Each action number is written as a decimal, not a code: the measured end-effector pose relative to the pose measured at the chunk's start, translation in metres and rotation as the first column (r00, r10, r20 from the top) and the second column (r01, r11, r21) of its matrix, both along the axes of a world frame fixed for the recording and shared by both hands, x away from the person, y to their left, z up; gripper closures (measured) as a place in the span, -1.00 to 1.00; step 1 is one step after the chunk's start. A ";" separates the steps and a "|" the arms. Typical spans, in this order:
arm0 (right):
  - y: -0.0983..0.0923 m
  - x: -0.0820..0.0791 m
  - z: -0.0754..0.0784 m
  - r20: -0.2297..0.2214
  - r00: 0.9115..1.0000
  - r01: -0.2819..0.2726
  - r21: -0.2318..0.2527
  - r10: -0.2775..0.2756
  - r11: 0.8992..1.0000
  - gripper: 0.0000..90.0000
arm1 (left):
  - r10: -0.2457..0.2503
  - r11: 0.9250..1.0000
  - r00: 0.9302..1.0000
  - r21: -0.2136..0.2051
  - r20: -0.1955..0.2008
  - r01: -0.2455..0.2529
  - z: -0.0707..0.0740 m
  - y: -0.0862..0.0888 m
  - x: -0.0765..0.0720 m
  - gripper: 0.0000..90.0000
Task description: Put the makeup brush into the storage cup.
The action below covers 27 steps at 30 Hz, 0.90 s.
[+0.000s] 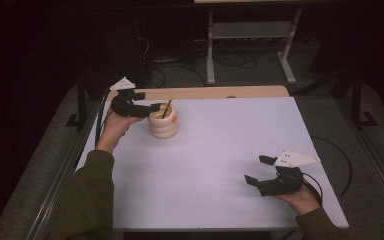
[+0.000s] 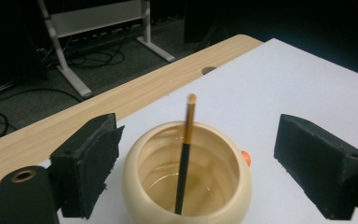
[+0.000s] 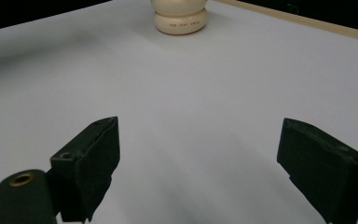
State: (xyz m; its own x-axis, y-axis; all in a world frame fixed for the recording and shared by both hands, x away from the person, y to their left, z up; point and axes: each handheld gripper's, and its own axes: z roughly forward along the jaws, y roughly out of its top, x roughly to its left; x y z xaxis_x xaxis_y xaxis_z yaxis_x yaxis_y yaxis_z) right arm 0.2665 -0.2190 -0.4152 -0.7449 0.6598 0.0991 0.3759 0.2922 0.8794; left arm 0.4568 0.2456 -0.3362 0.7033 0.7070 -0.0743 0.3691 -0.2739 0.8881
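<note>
Standing pencil [image 2: 185, 154] in cup [image 2: 186, 184] | between left jaws, wide apart | right jaws open

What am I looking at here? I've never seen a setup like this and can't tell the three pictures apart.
A person sits at a white table with a hand-held gripper in each hand; there is no robot arm. The high view looks down from above: the left hand-held gripper is at a cream ribbed pot, the right hand-held gripper rests apart near the front edge. The other two pictures come from cameras riding on each tool, looking along its black jaws. In the left gripper view a dark stick stands in the pot, between open jaws that do not touch it. Both tools are open and hold nothing.
</note>
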 end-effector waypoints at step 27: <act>0.000 0.000 0.002 0.009 1.000 0.004 0.002 -0.004 1.000 -0.72 | -0.051 0.999 0.999 0.009 -0.010 0.051 0.004 0.008 -0.056 -0.94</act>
